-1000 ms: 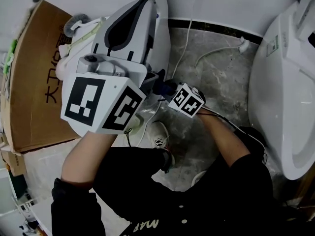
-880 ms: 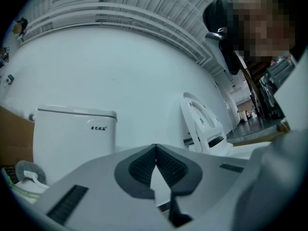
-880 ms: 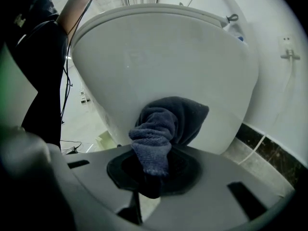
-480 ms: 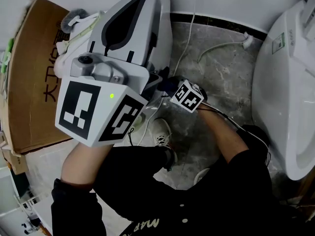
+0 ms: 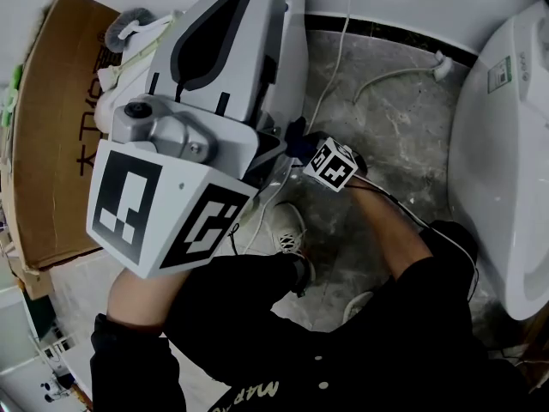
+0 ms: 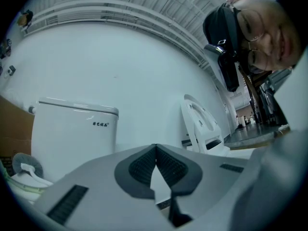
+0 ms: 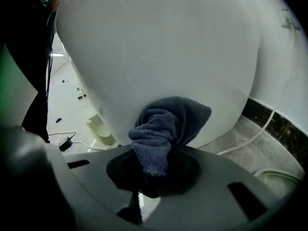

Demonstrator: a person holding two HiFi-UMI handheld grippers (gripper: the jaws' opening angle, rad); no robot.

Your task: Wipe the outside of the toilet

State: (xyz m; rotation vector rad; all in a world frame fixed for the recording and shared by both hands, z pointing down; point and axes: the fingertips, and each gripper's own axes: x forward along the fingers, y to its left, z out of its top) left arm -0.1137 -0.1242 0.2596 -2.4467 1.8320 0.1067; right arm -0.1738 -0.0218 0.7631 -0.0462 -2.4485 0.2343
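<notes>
The white toilet bowl (image 5: 295, 50) shows at the top of the head view, mostly hidden behind my left gripper. Low against its side, my right gripper (image 5: 300, 144) is shut on a dark blue cloth (image 7: 168, 121). In the right gripper view the cloth bunches out of the jaws and presses on the curved bowl wall (image 7: 159, 47). My left gripper (image 6: 155, 147) is held up off the toilet with its jaws shut and empty. It points towards the toilet's tank (image 6: 72, 131).
A second white toilet (image 5: 506, 144) stands at the right, its raised seat (image 6: 199, 124) showing in the left gripper view. A cardboard box (image 5: 51, 127) and a toilet brush (image 5: 129, 28) are at the left. White cables (image 5: 386, 80) cross the grey marble floor (image 5: 395, 136).
The left gripper has come lower and nearer the head camera and looks larger. The right gripper, still shut on the cloth, has slid slightly along the bowl's side.
</notes>
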